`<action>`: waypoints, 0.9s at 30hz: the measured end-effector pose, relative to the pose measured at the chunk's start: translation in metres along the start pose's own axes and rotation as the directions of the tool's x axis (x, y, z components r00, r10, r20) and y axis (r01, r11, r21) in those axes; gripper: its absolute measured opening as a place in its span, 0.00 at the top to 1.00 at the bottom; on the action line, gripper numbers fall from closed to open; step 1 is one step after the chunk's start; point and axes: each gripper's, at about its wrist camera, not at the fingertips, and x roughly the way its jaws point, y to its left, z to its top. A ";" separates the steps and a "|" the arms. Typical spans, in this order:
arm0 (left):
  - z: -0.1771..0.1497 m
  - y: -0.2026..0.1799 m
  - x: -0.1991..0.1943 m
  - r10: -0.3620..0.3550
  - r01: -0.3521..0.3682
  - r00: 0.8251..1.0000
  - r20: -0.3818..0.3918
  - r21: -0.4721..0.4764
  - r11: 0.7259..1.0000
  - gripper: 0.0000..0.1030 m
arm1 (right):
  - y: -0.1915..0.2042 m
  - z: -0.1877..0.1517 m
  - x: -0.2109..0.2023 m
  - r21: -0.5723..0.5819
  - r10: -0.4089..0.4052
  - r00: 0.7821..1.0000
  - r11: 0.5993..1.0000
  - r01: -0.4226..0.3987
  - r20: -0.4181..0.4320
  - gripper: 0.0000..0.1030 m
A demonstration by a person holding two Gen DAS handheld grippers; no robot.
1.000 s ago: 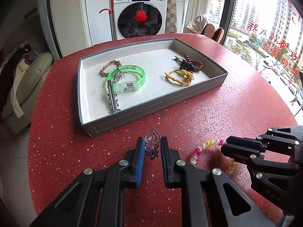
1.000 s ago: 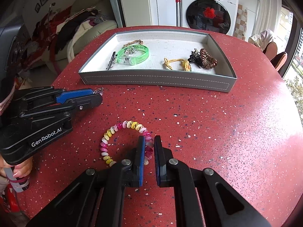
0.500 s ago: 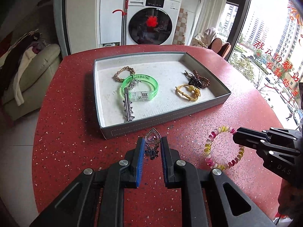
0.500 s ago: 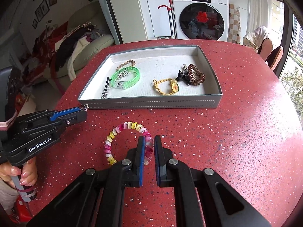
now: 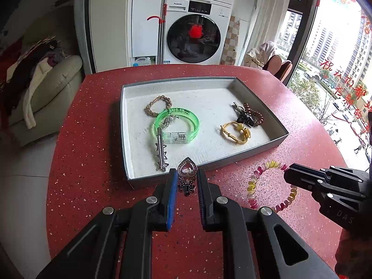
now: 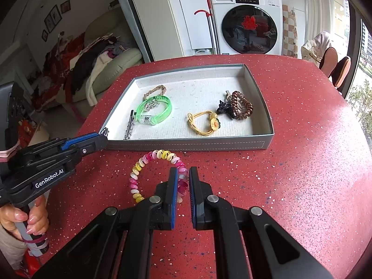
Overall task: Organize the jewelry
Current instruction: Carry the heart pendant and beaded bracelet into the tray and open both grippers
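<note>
We are holding a gripper in each hand over a red speckled table [image 5: 88, 139], both aimed toward a grey tray [image 5: 124, 139] with a white lining.

Going left to right in the left wrist view: inside the tray a braided cord loop [image 5: 158, 105] is lying at the far left, just beside a green bangle [image 5: 177, 125]. A silver hair clip [image 5: 160, 152] is lying with its far end on the bangle's near edge, running toward the tray's near wall. Further right a yellow cord bracelet [image 5: 234, 133] is sitting near a dark claw clip [image 5: 245, 118] and a brown coil tie [image 5: 254, 115], which are touching each other.

Our left gripper [image 5: 186, 181] is pinching a heart pendant [image 5: 186, 171] between its 2 pads, the heart poking out past the fingertips at the tray's near wall. In the right wrist view our left hand [image 6: 23, 218] is gripping its handle.

Our right gripper [image 6: 183, 181] is pressing its jaws together on a pink and yellow coil bracelet [image 6: 148, 160], the loop hanging out to the left of the fingers, in front of the tray's near wall; whether it is touching the table we cannot tell.
</note>
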 end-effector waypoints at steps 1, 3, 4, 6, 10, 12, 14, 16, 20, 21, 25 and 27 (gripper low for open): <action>0.001 -0.001 0.001 0.000 0.000 1.000 0.000 -0.001 1.000 0.65 | -0.001 0.001 0.000 0.002 0.002 1.000 1.000 -0.002 0.000 0.90; 0.004 -0.003 0.002 0.000 0.000 1.000 -0.001 -0.001 1.000 0.65 | -0.002 0.001 0.001 0.003 0.003 1.000 1.000 -0.003 0.001 0.90; 0.004 -0.003 0.002 0.001 -0.001 1.000 0.000 0.001 1.000 0.65 | -0.003 0.001 0.000 0.004 0.003 1.000 1.000 -0.003 0.001 0.90; 0.006 -0.006 0.004 0.002 -0.002 1.000 -0.001 0.005 1.000 0.65 | -0.005 0.002 0.001 0.006 0.004 1.000 1.000 -0.004 0.001 0.90; 0.010 -0.009 0.007 0.007 -0.007 1.000 -0.002 0.008 1.000 0.65 | -0.008 0.005 0.001 0.012 0.006 1.000 1.000 -0.006 0.003 0.90; 0.012 -0.009 0.008 0.009 -0.009 1.000 0.000 0.008 1.000 0.65 | -0.010 0.008 0.002 0.016 0.008 1.000 1.000 -0.008 0.005 0.90; 0.014 -0.009 0.008 0.011 -0.011 1.000 0.002 0.007 1.000 0.65 | -0.012 0.012 0.003 0.020 0.008 1.000 1.000 -0.008 0.009 0.90; 0.016 -0.010 0.009 0.015 -0.015 1.000 0.005 0.009 1.000 0.65 | -0.014 0.017 0.005 0.024 0.009 1.000 1.000 -0.010 0.013 0.90; 0.023 -0.011 0.013 0.029 -0.029 1.000 0.010 0.014 0.999 0.65 | -0.017 0.029 0.009 0.028 0.008 1.000 1.000 -0.009 0.022 0.90; 0.026 -0.011 0.014 0.030 -0.030 0.999 0.011 0.014 0.999 0.65 | -0.018 0.034 0.009 0.030 0.007 1.000 1.000 -0.008 0.025 0.90; 0.038 -0.010 0.021 0.057 -0.058 0.998 0.021 0.018 0.998 0.65 | -0.025 0.051 0.016 0.041 0.007 1.000 0.999 -0.009 0.029 0.90; 0.045 -0.008 0.025 0.061 -0.061 0.998 0.022 0.008 0.998 0.65 | -0.028 0.060 0.020 0.049 0.007 1.000 0.999 -0.008 0.029 0.90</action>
